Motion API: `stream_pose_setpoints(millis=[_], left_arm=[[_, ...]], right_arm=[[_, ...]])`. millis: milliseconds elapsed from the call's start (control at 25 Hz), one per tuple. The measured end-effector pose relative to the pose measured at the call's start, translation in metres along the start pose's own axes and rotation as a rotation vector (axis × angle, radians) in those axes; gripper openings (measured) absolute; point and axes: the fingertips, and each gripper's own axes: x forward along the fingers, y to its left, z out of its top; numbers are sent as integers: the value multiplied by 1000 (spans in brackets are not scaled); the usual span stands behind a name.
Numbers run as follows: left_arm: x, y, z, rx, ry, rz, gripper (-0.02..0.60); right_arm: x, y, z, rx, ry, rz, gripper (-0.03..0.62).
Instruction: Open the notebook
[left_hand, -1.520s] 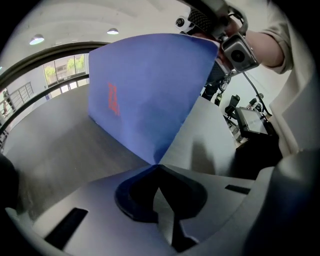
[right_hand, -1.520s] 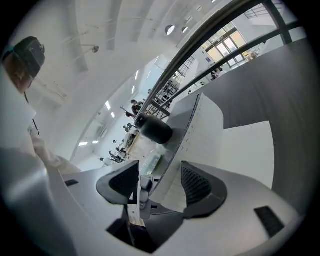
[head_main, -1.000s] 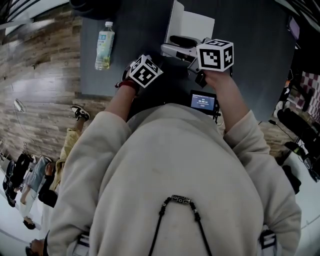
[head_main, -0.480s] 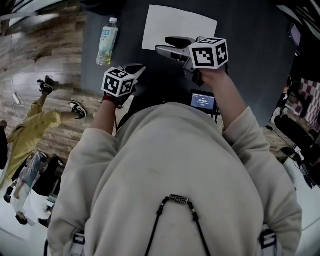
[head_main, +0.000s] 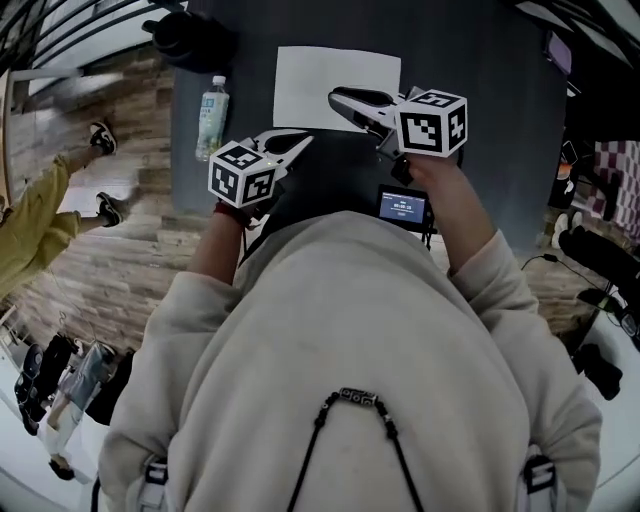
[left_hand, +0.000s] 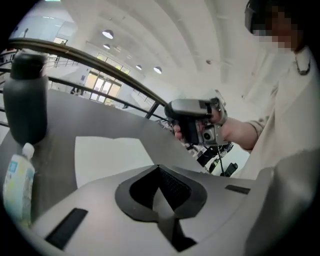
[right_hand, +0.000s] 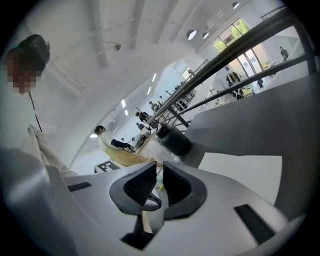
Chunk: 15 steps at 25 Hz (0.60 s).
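The white notebook lies flat on the dark grey table; it also shows as a white sheet in the left gripper view and the right gripper view. My left gripper hangs above the table's near edge, short of the notebook, its jaws shut on nothing. My right gripper hovers over the notebook's near right part. Its jaws have just been closing, and a narrow gap remains in the right gripper view with nothing between the pads.
A plastic drink bottle lies at the table's left edge, a dark flask stands at the far left corner. A small device with a lit screen sits by my right wrist. A person in yellow walks at the left.
Both grippers have risen off the table. The right jaws went from wide apart to nearly closed. The notebook's white leaf, upright a second ago, now lies flat.
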Motion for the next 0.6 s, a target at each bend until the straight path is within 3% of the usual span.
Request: stream_pose_setpoints(millis=[160, 360, 600], left_arm=[[-15, -35, 67, 60, -114, -84, 2], [-33, -73, 136, 156, -217, -114, 2], [-50, -118, 196, 278, -309, -204, 2]], right_arm=[[-47, 16, 29, -31, -119, -9, 18], [-108, 44, 57, -143, -292, -89, 17], [-136, 92, 87, -294, -401, -106, 15]])
